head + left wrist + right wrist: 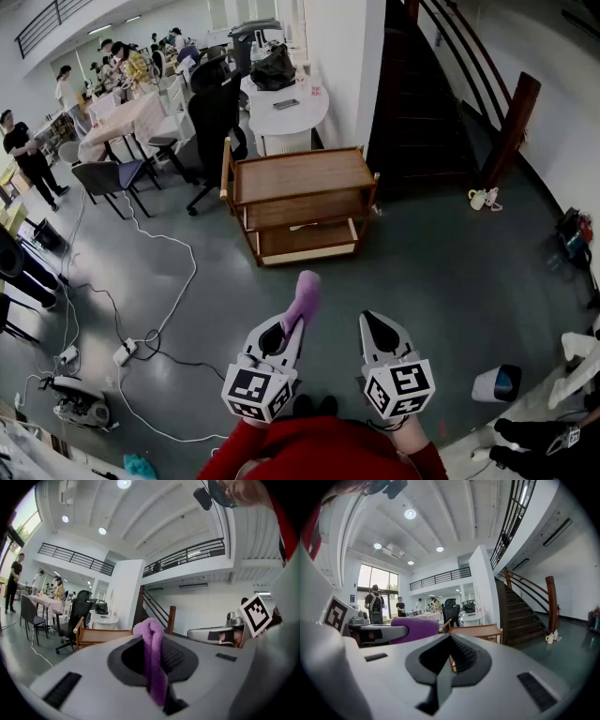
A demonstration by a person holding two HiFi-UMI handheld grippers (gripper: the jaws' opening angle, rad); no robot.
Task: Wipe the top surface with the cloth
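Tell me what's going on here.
A person in red holds a gripper in each hand. The left gripper is shut on a purple cloth, which sticks out past its jaws. The right gripper is shut and empty. Both are held in the air, short of the wooden cart standing ahead on the floor. The cloth has not yet touched the cart's top, so wiping has not started.

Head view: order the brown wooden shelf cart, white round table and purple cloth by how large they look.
1. brown wooden shelf cart
2. white round table
3. purple cloth, in the left gripper: nearest the camera, yet smallest
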